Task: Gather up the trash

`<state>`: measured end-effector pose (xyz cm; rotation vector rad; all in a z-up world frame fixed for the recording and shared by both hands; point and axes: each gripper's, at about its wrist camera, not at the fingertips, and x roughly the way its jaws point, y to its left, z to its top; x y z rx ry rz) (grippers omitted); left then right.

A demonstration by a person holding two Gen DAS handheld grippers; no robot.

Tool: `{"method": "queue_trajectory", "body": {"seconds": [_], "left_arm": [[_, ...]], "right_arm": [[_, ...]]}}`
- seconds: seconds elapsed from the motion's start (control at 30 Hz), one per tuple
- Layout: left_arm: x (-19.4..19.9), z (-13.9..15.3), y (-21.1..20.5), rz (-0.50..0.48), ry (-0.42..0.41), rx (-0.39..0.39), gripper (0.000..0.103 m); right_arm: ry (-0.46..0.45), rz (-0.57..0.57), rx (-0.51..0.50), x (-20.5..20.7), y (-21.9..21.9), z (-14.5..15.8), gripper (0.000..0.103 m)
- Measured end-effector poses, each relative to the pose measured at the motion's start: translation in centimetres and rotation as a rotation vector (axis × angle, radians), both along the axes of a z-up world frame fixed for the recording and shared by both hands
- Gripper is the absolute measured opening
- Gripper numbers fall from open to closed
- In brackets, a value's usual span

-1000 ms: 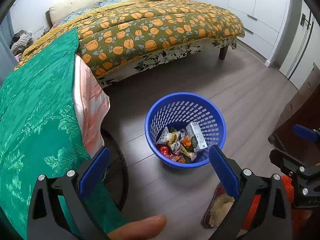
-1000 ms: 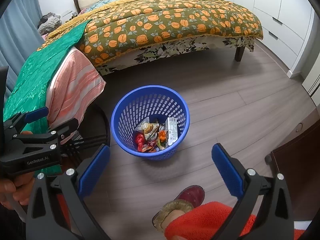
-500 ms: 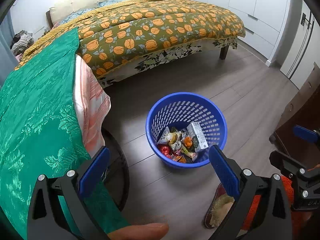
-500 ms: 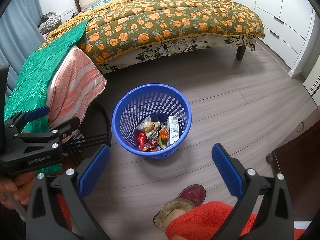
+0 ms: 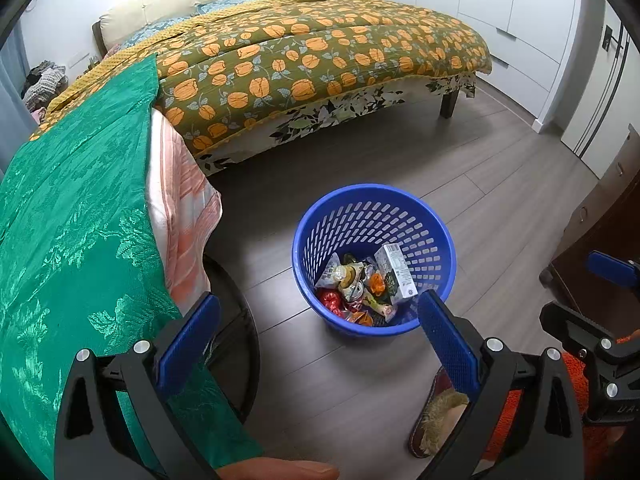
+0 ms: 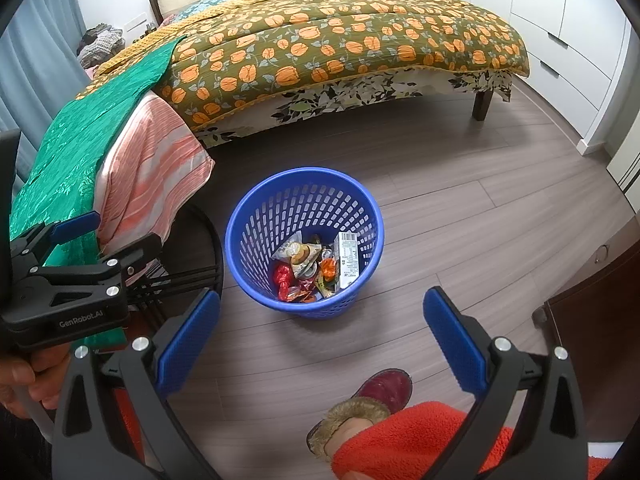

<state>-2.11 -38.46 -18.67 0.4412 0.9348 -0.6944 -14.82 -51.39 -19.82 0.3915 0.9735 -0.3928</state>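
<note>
The blue basket [image 5: 374, 258] stands on the floor [image 5: 460, 168] near the bed [image 5: 320, 64], with trash [image 5: 360, 284] inside. The left hand-held gripper [image 5: 318, 332] and right hand-held gripper [image 6: 322, 330] are both wide apart and empty.

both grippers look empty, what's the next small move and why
Probably lower the right gripper toward the blue basket rim to grab it: both grippers are open and empty, the wrappers already sit inside, and no loose trash shows on the floor.

The slipper [image 5: 434, 420] sits half behind the left claw [image 5: 320, 334], and wrappers [image 6: 304, 268] overlap unreadably.
</note>
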Motion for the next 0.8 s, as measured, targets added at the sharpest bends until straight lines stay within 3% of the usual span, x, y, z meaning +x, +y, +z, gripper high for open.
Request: {"method": "queue_trajectory", "body": {"seconds": [0.47, 0.73, 0.8], "left_arm": [[0.41, -0.6, 0.41, 0.0, 0.007, 0.008, 0.098], [-0.21, -0.24, 0.46, -0.011, -0.033, 0.008, 0.097], [0.01, -0.43, 0.34, -0.006, -0.006, 0.017, 0.097]], "right_arm": [[0.006, 0.0, -0.001, -0.09, 0.1, -0.17, 0.098], [0.007, -0.004, -0.001, -0.15, 0.09, -0.3, 0.099], [0.01, -0.007, -0.003, -0.24, 0.06, -0.38, 0.098]]}}
